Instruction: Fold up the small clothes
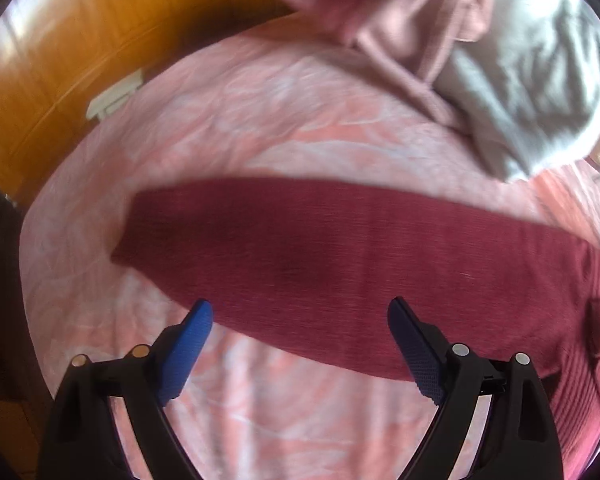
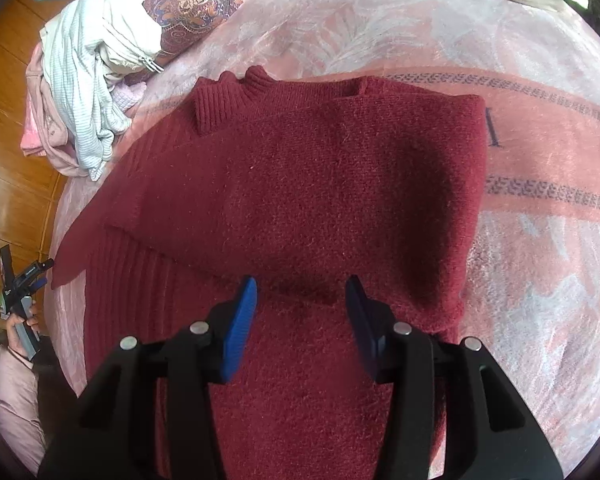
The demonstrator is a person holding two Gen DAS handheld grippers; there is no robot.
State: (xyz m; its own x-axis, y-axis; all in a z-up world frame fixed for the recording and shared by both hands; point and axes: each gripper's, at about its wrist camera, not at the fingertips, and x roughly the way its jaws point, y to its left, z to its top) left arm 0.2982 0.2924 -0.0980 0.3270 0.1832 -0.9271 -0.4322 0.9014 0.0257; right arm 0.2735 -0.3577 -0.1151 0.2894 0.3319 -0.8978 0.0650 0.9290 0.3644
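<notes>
Bare bedspread (image 2: 540,300) right of sweater (image 2: 300,180); clothes pile (image 2: 84,92) crowding its left.

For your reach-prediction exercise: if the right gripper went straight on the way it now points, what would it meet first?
Most likely the dark red sweater. The right gripper hangs open above its folded body, nothing between the fingers, and only knit lies ahead. How far above it hangs is unclear.

pink bedspread (image 2: 420,32), wooden floor (image 1: 40,80), daylight

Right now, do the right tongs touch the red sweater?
Apart. The right wrist view shows the right tongs open above the red sweater, with nothing pinched between the blue pads.
</notes>
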